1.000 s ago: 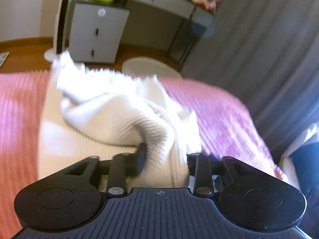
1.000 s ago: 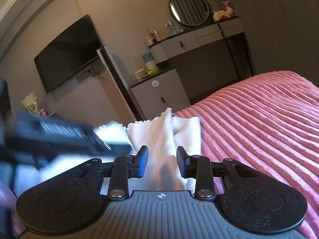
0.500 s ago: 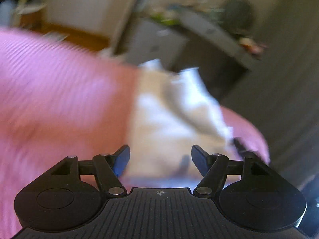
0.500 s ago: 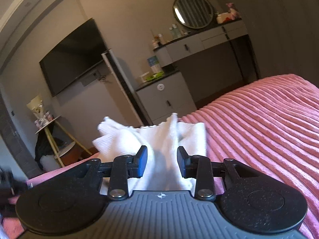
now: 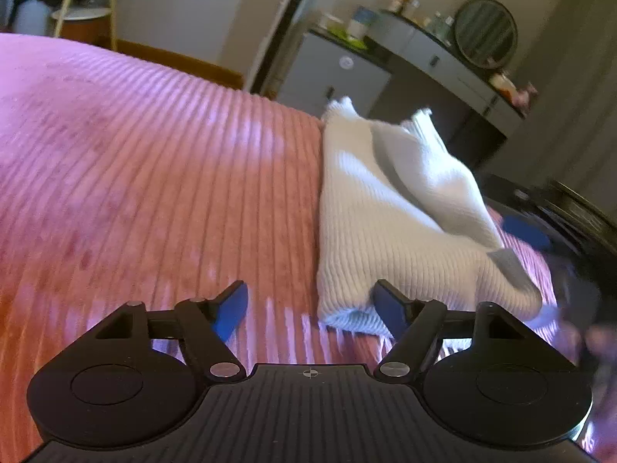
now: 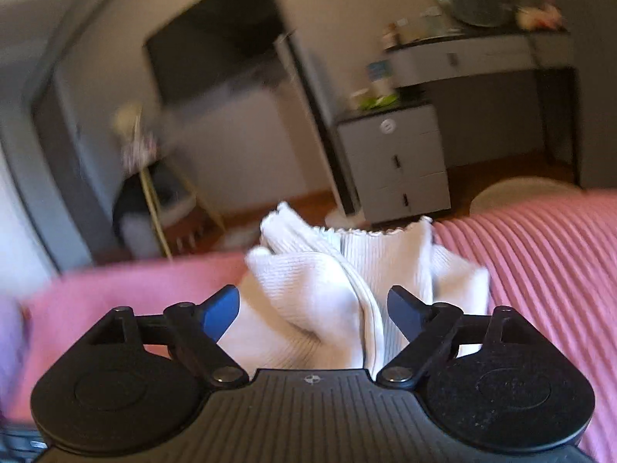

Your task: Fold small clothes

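On the pink ribbed bedspread [image 5: 154, 177] sits your white knit garment [image 5: 385, 231], bunched into a loose heap with one flap folded over the top and a scalloped hem showing at the far end in the right wrist view. It's lying flat-ish near the bed's far edge, not in anyone's grip.

Your left gripper [image 5: 310, 305] has its fingers [image 5: 231, 308] spread wide, having just been opening. The near corner of the knit sits between them but closer to the right-hand finger, and neither pad presses on it.

Your right gripper [image 6: 312, 306] is the same deal: fingers [image 6: 219, 310] wide apart, just opened up, with the rumpled middle of the garment [image 6: 327, 301] lying between them and nothing pinched. From the left wrist view you can catch that right gripper [image 5: 528, 231] as a dark blur with a blue pad at the garment's far side.

Further out, past the bed, there's a grey drawer cabinet [image 6: 397, 166] on the wood floor, a grey dressing table [image 6: 470, 58] with a round mirror [image 5: 486, 32] on it, and a dark TV [image 6: 216, 42] on the wall, all pretty smeared in the right view.
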Available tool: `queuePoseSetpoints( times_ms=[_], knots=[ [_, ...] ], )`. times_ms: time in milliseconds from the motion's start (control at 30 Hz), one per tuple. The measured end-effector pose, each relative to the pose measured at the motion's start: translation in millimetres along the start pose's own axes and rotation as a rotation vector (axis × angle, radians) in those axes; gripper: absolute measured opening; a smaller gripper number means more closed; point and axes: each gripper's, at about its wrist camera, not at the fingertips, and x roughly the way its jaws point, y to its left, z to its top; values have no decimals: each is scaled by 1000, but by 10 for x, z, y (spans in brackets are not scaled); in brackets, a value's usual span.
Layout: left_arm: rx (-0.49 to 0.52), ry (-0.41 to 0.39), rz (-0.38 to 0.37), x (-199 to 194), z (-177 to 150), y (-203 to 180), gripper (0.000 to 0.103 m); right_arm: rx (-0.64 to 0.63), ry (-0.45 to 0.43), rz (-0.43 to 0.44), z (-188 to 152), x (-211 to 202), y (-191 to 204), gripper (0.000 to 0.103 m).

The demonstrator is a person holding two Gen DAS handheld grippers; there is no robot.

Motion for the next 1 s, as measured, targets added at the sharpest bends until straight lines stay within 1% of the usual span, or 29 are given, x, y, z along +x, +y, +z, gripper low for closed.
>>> queuePoseSetpoints(
  times_ms=[67, 133, 200, 233, 267, 300, 333, 367, 400, 467, 533, 567, 633, 667, 700, 733, 767, 800, 833, 867, 900, 933, 1000],
  knots=[
    [21, 22, -17, 0, -18, -16, 80, 2, 81, 9, 73, 188, -16, 89],
    [42, 18, -13, 17, -32, -23, 82, -9, 143, 31, 109, 330, -14, 88],
    [41, 14, -12, 26, -41, -14, 82, -18, 192, -9, 88, 417, 17, 76],
    [30, 14, -17, 31, -42, 3, 82, -18, 212, -34, 57, 439, 29, 64],
    [17, 13, -23, 31, -45, 28, 82, -14, 209, -54, 22, 434, 45, 52],
    [4, 13, -28, 33, -44, 44, 82, -3, 199, -63, 23, 422, 40, 48],
    [-9, 12, -31, 32, -43, 59, 82, 7, 190, -62, 28, 398, 40, 35],
    [-18, 9, -32, 32, -43, 65, 82, 10, 179, -71, 38, 364, 45, 16],
    [-25, 3, -31, 24, -39, 72, 82, 0, 160, -87, 57, 318, 69, 16],
    [-36, -9, -33, 10, -31, 81, 82, -43, 84, -117, 116, 174, 133, 15],
    [-44, -18, -39, -7, -22, 84, 83, -57, -2, -143, 153, 30, 158, 15],
    [-47, -18, -48, -8, -21, 85, 83, -71, -25, -161, 143, -13, 164, 15],
    [-52, -13, -70, -6, -24, 81, 83, -63, -32, -197, 97, 12, 96, 17],
    [-49, -13, -69, -3, -29, 70, 83, -50, -19, -223, 61, 63, 37, 23],
    [-40, -11, -57, 6, -37, 58, 83, -51, 2, -284, 29, 112, -18, 27],
    [-27, -9, -45, 17, -45, 48, 83, -63, 14, -353, -2, 120, -50, 28],
    [-19, -9, -44, 24, -50, 44, 83, -59, 9, -379, -26, 67, -64, 30],
    [-18, -11, -45, 24, -51, 45, 83, -27, -4, -364, -45, -36, -72, 32],
    [-20, -10, -45, 25, -49, 44, 83, 34, -25, -329, -77, -185, -82, 42],
    [-22, -9, -47, 33, -47, 47, 83, 103, -54, -285, -137, -355, -80, 59],
    [-22, -8, -46, 41, -47, 47, 83, 158, -77, -247, -215, -519, -88, 66],
    [-21, -8, -45, 46, -50, 43, 83, 215, -95, -211, -311, -656, -69, 70],
    [-12, -9, -40, 49, -53, 27, 83, 336, -101, -140, -519, -855, -73, 71]
  ],
)
